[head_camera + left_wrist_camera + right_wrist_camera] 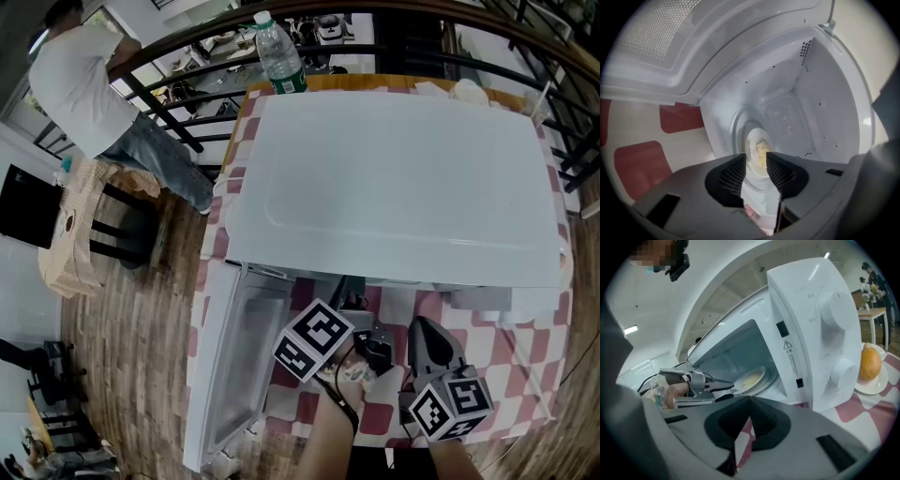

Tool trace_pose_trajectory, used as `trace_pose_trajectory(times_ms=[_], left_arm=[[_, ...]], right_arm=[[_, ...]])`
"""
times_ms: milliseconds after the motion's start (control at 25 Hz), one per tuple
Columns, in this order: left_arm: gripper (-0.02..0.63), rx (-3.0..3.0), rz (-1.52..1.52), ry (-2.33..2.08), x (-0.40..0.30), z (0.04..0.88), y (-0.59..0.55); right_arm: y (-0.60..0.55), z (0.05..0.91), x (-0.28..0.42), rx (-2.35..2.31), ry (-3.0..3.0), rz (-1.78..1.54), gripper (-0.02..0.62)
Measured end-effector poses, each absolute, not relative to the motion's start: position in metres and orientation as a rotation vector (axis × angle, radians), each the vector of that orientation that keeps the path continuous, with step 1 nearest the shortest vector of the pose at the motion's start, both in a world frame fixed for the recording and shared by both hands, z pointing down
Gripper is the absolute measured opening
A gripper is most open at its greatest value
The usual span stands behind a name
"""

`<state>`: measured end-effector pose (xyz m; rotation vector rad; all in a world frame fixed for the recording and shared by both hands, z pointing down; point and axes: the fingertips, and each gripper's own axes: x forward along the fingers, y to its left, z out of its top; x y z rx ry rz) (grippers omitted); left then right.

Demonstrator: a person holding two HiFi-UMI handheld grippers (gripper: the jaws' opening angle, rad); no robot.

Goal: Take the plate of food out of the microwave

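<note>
A white plate of yellowish food (760, 151) lies on the turntable inside the open microwave (394, 178). My left gripper (756, 161) reaches into the oven's mouth with its jaws open, and the plate shows in the gap just beyond the tips. From the right gripper view, the left gripper (727, 386) has its tips close to the rim of the plate (751, 378); I cannot tell whether they touch. My right gripper (749, 405) is shut on nothing and stays in front of the microwave, outside it. The head view hides the plate under the oven's top; both grippers (356, 305) (424, 328) sit at its front edge.
The microwave door (234, 356) swings open to the left. A water bottle (279, 52) stands behind the oven. An orange on a small plate (870, 363) sits right of the microwave on the red-checked cloth (640, 164). A person (84, 84) stands at the railing, far left.
</note>
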<state>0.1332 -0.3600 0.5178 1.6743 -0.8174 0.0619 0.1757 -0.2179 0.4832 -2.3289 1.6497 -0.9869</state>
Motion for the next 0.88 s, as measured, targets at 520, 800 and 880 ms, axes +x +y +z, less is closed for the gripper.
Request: trace_pose_trajectory(times_ms=[520,800,880], left_arm=[[0.147,1.687,0.105,-0.816,0.138,0.521,-0.363],[0.06,1.66,0.103,-0.82,0.133,0.529,-0.36],[0.058,1.658,0.094,-0.814,0.133,0.528,-0.359]], right_arm=[[-0.215,0.485,0.183,-2.335,1.614,-0.995,-0.008],[-0.214,0.49,0.183,-2.33,1.613,-1.005,-0.008],[-0.213,0.491,0.183,-2.33,1.61,-1.009,-0.008]])
